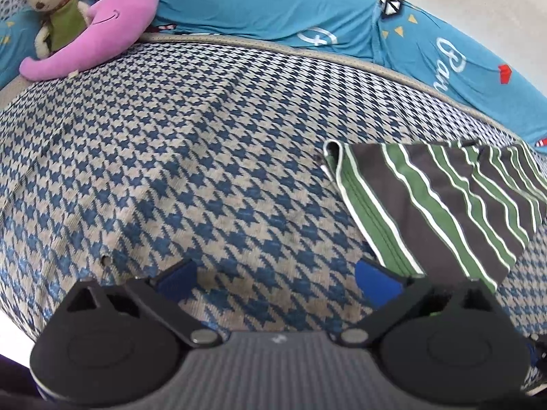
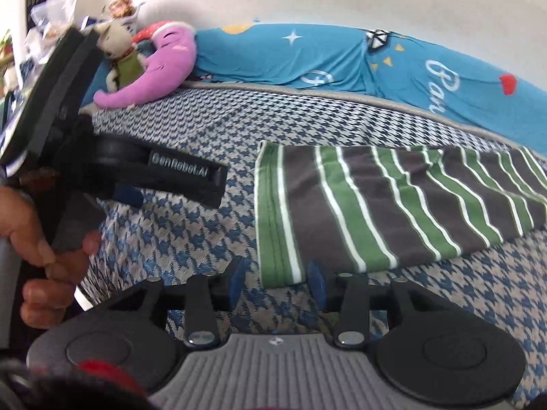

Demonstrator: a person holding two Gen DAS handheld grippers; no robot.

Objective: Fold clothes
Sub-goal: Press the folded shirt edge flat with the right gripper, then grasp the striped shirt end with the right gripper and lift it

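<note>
The striped garment (image 2: 393,205) lies flat on the bed cover (image 2: 212,130) as a neat, layered rectangle, its stitched green hem toward me and its long side running off to the right, toward the far right edge of the bed near the blue quilt (image 2: 307,58). I judge it folded at least once, since the edges stack cleanly, though whether more folds are due or this is the finished shape I cannot settle from here. My right gripper (image 2: 278,282) sits low at the near hem corner, jaws spread apart and holding nothing, one blue pad on each side of that corner, which reads as either just let go or lined up to pinch. My left gripper (image 1: 275,282) hovers over bare cover to the left of the garment, also spread and empty, its right pad just beside the hem; the person's hand (image 2: 44,239) grips its handle. The open room is to the left: a broad stretch of cover up to the plush toys (image 1: 85,24) at the far left corner. To the right the garment nearly meets the quilt, so little slack there.
</note>
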